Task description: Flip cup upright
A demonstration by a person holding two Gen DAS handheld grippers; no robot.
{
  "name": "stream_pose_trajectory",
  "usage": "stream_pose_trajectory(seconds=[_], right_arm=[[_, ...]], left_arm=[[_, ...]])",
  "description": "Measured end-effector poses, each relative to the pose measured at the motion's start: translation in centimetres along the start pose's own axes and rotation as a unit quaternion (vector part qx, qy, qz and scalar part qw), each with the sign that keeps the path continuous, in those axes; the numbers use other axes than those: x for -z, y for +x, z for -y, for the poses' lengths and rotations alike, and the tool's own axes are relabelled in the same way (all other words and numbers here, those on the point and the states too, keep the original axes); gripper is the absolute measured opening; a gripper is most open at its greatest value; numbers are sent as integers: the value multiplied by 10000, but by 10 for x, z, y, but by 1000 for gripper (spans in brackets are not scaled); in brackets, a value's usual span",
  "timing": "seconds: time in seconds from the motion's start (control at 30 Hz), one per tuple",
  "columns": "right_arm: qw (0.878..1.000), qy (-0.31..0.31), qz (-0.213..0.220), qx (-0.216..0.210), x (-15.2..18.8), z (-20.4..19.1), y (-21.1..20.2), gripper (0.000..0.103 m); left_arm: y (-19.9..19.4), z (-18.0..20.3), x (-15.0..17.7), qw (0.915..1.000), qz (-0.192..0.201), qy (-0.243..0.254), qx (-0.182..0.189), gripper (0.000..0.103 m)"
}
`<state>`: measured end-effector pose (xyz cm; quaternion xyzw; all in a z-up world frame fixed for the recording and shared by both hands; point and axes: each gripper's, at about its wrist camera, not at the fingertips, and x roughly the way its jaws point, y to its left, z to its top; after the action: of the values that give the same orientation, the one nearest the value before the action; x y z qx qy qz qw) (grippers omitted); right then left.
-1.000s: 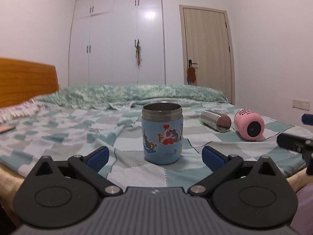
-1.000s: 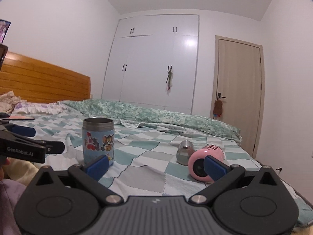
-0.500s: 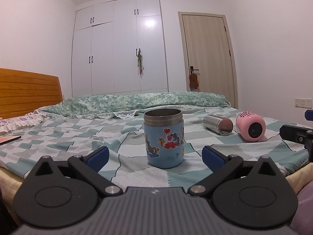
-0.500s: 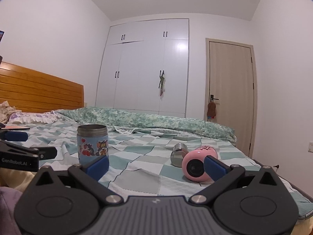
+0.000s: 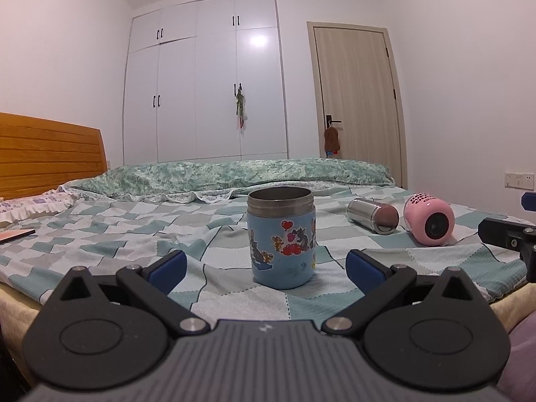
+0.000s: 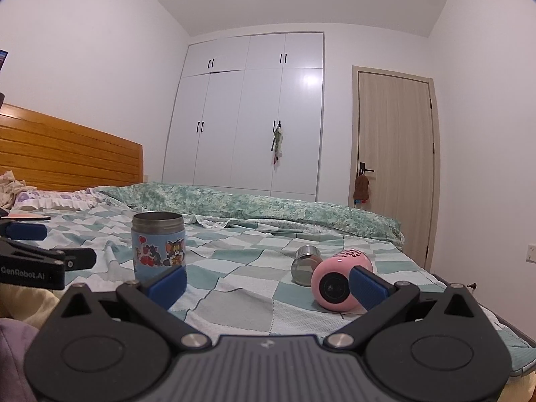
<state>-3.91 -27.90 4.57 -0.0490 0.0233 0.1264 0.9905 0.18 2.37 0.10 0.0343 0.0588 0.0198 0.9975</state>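
A blue cartoon cup (image 5: 281, 239) with a steel rim stands upright on the checked bed cover, mouth up; it also shows in the right wrist view (image 6: 158, 244). A pink cup (image 5: 429, 219) lies on its side at the right, also in the right wrist view (image 6: 340, 283). A steel cup (image 5: 372, 215) lies on its side beside it, also in the right wrist view (image 6: 305, 264). My left gripper (image 5: 264, 266) is open and empty, just short of the blue cup. My right gripper (image 6: 268, 281) is open and empty, short of the pink cup.
The bed (image 5: 100, 231) has a wooden headboard (image 5: 47, 154) at the left and a rolled green quilt (image 5: 234, 174) at the back. A flat booklet (image 5: 15, 235) lies at the left. White wardrobe (image 5: 204, 93) and door (image 5: 355, 100) stand behind.
Both grippers have drawn back and lowered, tilting up, so the cups sit lower in view and more of the room shows. The cups have not moved. Both grippers stay open.
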Motion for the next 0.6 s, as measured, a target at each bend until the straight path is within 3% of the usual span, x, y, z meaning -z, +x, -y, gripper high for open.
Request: stream_pose_trajectory(seconds=[0.6], right_arm=[[10000, -34, -29, 5, 1, -1, 1, 103]], left_arm=[[0, 1, -1, 10000, 47, -8, 0, 103]])
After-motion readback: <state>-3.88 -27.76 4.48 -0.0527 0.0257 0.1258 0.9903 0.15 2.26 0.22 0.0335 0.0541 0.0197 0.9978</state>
